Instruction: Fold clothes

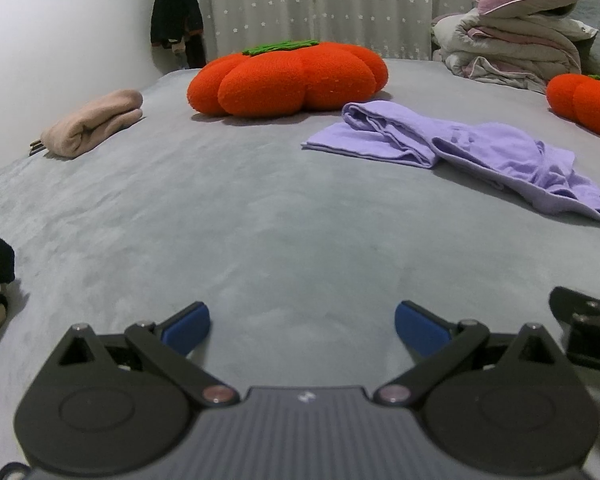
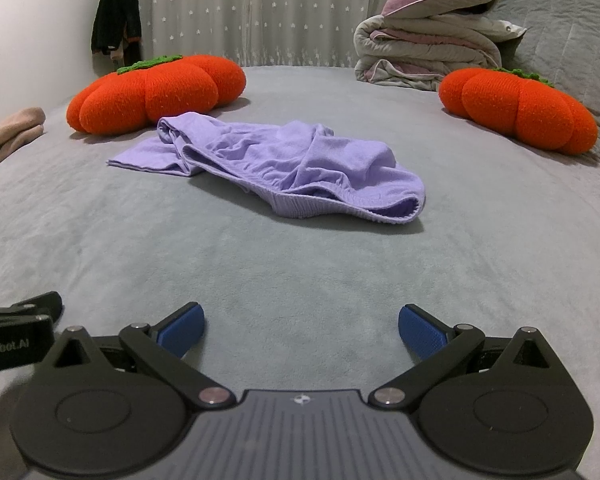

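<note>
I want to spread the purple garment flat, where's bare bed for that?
Bare bed lies between the purple garment and both open grippers, and leftward toward the pink roll. Behind the garment it is crowded: pumpkin cushions and stacked bedding.

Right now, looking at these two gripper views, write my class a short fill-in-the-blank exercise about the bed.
1. The crumpled garment on the bed is ____ in colour.
2. Both the left gripper and the right gripper are ____.
3. The folded pink cloth lies beside the ____.
4. The pumpkin cushions number ____.

Missing words: purple; open; wall; two
</note>
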### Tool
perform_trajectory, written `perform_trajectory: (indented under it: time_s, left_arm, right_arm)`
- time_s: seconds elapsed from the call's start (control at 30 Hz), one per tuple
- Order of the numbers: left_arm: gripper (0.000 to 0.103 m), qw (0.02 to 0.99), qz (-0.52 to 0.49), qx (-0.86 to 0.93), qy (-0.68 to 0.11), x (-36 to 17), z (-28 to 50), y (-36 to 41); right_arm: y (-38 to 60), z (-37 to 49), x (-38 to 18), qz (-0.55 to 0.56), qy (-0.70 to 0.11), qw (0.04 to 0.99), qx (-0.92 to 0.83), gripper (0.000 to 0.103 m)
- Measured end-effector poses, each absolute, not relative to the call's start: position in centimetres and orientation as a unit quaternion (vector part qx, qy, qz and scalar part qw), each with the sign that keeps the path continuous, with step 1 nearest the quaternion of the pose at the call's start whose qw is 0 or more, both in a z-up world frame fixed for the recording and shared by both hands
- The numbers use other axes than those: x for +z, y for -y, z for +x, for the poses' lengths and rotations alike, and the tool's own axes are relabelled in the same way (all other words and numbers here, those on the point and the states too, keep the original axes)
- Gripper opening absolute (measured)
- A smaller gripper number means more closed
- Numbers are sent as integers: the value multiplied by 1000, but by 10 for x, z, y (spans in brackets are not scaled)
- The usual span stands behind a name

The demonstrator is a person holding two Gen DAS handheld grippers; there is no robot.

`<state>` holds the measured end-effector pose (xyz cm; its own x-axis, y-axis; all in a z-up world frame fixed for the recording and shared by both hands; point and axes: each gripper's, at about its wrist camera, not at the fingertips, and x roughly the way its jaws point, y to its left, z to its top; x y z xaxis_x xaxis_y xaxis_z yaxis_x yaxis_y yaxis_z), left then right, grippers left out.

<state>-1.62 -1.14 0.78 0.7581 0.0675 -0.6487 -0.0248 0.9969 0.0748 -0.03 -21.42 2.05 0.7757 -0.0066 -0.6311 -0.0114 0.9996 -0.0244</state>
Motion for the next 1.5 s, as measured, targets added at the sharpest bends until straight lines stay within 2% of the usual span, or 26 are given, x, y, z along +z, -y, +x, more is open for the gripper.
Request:
perform_trajectory:
  time_s: [1.5]
  left_arm:
    - [103,934,36,14,-355,12,-30,29]
  right_arm:
    - [214,4,26,-20,-363,931,10,103]
